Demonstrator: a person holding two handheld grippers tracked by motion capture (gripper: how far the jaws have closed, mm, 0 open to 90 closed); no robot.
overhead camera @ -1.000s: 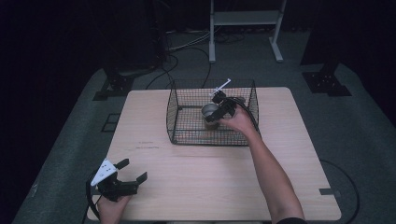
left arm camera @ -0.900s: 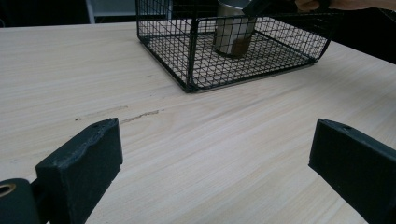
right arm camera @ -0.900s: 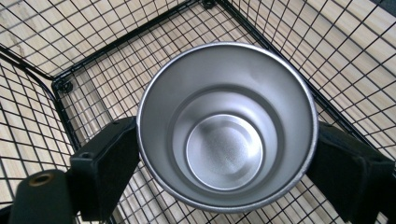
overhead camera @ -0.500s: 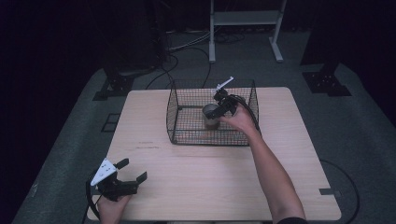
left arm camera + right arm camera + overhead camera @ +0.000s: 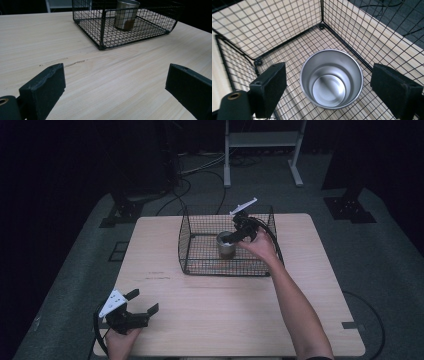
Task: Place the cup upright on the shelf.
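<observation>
Right gripper view showed the right gripper with its two black jaws spread wide, one on either side of a steel cup, neither pad touching the metal. The cup stood upright and empty on the mesh floor of a black wire basket, near one of the basket's side walls. High view placed the same gripper above the basket, held from the near side by the person's right hand, with the cup roughly at the middle of the basket floor. The basket itself rested on the far half of a pale wooden table. At the near left corner of the table the left gripper lay low and idle, well apart from the basket; the left gripper view showed its jaws likewise apart with nothing between them, and the cup visible beyond through the basket's mesh. As a judgement of progress, the cup sat inside the basket, unheld, with the open jaws poised around it; whether the cup was about to be gripped and lifted out or had been set down there could not be told, so either a closing grasp or a withdrawal of the tool remained to be done
</observation>
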